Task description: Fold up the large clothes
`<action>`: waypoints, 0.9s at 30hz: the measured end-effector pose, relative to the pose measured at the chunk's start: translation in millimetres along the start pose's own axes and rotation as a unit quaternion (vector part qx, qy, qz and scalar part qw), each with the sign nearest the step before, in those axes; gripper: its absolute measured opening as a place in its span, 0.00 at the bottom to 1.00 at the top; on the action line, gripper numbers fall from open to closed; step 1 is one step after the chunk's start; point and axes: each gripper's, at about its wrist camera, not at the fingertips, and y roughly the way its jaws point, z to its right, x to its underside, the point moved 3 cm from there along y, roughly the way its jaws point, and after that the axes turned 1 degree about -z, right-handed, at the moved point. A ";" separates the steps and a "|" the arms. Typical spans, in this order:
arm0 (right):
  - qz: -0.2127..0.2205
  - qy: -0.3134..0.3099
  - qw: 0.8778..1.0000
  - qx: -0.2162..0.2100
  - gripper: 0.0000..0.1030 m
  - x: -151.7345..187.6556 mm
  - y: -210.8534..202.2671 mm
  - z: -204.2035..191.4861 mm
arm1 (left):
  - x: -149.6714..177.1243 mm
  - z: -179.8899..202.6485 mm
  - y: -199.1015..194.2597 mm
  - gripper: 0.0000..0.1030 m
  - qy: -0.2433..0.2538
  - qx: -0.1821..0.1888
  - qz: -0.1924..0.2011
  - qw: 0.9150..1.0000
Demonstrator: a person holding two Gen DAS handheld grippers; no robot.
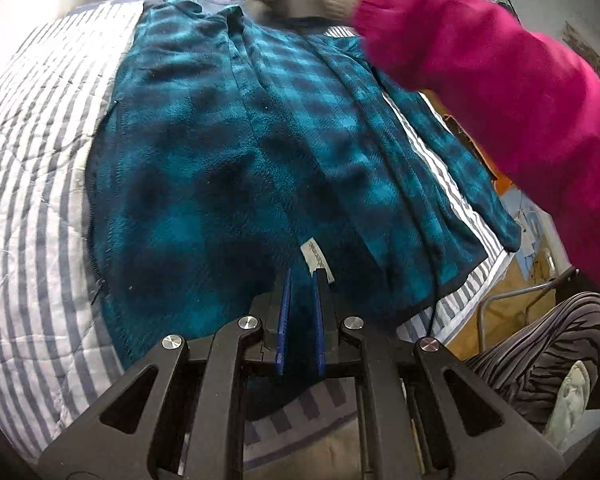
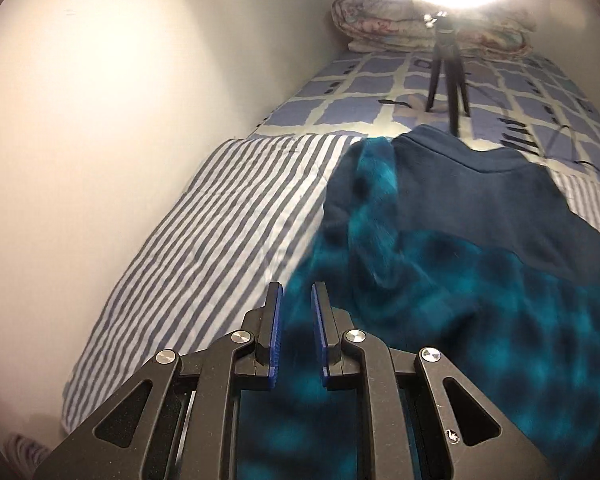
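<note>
Fingers [image 1: 283, 316] of both grippers straddle teal fleece [image 1: 228, 152]; gaps narrow.

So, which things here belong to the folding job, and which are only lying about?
For the job:
- teal plaid fleece jacket, spread on the striped quilt
- left gripper, fabric between its jaws
- right gripper, jaws apart over the fleece

Lying about:
- small black tripod
- rolled floral blanket
- checked bedsheet
</note>
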 end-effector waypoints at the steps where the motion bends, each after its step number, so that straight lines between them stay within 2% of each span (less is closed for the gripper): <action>1: -0.001 0.004 1.000 0.000 0.14 -4.9 11.2 2.5 | -0.2 -0.5 2.4 0.07 0.000 0.003 -0.003 1.000; 5: -0.010 0.017 0.999 0.026 0.14 -15.4 51.0 24.7 | 6.4 -1.1 13.4 0.07 0.011 0.002 -0.020 1.000; 9: -0.018 0.079 0.996 0.043 0.13 -11.8 73.4 67.1 | 16.3 0.1 19.9 0.07 0.022 0.002 -0.029 0.999; 13: -0.007 0.155 0.988 -0.010 0.12 -1.3 82.1 100.0 | 21.6 0.9 23.5 0.07 0.035 -0.004 -0.030 0.999; 15: -0.010 0.156 0.988 -0.008 0.12 -3.1 79.7 98.5 | 22.7 2.6 23.2 0.07 0.040 -0.008 -0.028 0.999; 18: -0.008 0.145 0.989 0.010 0.14 -7.3 60.0 86.7 | 23.3 7.1 18.0 0.07 0.043 -0.009 -0.026 0.999; 21: 0.009 0.143 0.990 -0.004 0.14 -7.4 25.1 73.0 | 24.5 12.8 8.5 0.07 0.041 0.002 -0.018 0.999; 27: 0.048 0.095 0.994 0.000 0.14 10.5 -83.2 38.0 | 30.4 16.8 -29.1 0.07 0.042 0.016 0.020 0.999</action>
